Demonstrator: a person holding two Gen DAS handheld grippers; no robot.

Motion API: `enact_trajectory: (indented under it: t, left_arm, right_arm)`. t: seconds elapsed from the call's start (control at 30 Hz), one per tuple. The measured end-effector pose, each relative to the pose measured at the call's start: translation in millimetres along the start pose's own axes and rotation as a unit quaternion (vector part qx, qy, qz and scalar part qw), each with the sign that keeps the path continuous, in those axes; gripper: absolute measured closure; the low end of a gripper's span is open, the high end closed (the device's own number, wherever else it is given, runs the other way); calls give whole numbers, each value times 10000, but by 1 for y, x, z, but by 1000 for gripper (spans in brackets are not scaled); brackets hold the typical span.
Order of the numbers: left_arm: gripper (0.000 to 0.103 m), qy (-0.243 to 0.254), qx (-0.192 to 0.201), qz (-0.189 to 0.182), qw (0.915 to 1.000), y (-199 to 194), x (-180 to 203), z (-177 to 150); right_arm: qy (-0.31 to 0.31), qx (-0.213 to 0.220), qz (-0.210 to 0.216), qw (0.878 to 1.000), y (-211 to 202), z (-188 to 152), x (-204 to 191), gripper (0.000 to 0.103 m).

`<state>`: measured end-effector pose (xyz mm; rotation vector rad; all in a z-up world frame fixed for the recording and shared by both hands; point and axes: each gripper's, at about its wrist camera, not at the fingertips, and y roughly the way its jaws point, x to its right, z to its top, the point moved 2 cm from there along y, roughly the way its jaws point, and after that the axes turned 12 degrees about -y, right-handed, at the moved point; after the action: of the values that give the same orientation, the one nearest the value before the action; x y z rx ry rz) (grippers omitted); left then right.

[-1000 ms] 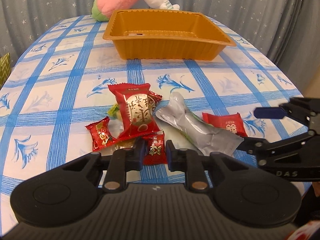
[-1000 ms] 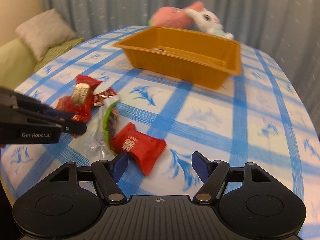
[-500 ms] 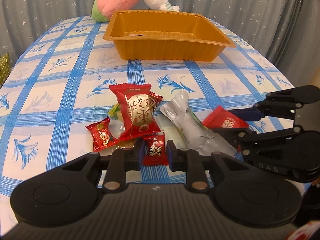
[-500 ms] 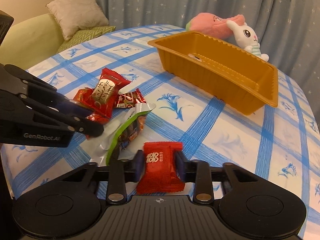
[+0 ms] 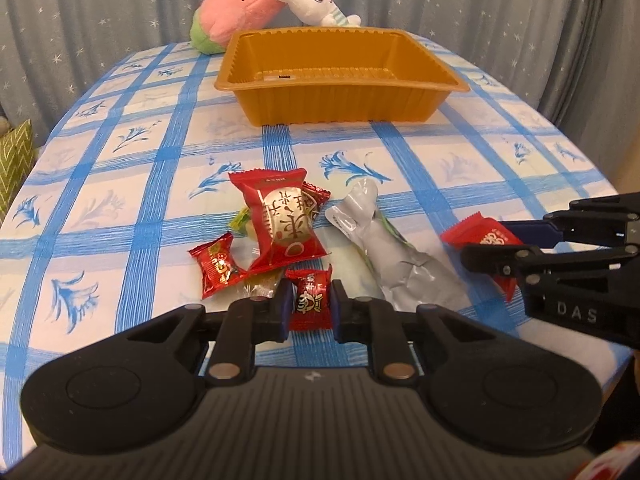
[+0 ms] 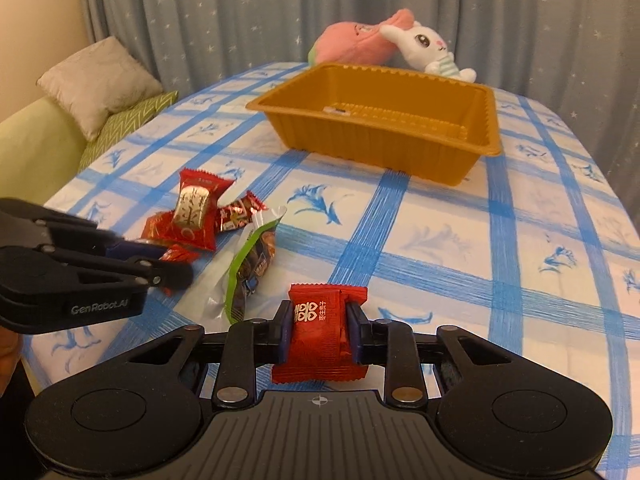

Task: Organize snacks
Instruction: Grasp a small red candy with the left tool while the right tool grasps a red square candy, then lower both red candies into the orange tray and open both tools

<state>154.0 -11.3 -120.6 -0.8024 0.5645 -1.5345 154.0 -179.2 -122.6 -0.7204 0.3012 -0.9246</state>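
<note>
My left gripper (image 5: 310,306) is shut on a small red candy (image 5: 312,300) at the near edge of the snack pile. My right gripper (image 6: 319,324) is shut on a red snack packet (image 6: 322,334) and holds it above the table; it also shows at the right of the left wrist view (image 5: 486,240). On the cloth lie a large red packet (image 5: 282,220), a small red candy (image 5: 216,264) and a silver-and-green pouch (image 5: 384,244). The orange tray (image 5: 340,108) stands empty at the far side.
Two plush toys, a pink one (image 5: 236,12) and a white rabbit (image 5: 316,2), lie behind the tray. Curtains hang behind the table. A sofa with a cushion (image 6: 96,84) stands left of the table. The table edge is close on the right (image 5: 600,344).
My right gripper closed on the red packet and lifted it off the cloth. My left gripper stayed shut on the small red candy and rose a little.
</note>
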Motion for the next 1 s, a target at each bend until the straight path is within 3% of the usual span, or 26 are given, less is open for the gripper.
enact_trajectory:
  t: [0.23, 0.5, 0.77, 1.0]
  left_arm:
    - [86, -101, 177, -110, 9997, -22, 7, 15]
    - [86, -107, 470, -321, 9983, -28, 25, 66]
    - [86, -63, 700, -521, 9962, -8, 34, 132]
    - [86, -107, 741, -508, 9959, 28, 26, 178]
  right_arm:
    - [106, 188, -167, 9996, -20, 14, 3, 75]
    - [247, 423, -451, 9978, -34, 51, 26, 75]
    - [432, 549, -722, 9949, -24, 102, 68, 75]
    - [683, 536, -736, 9935, 7, 137, 107, 75]
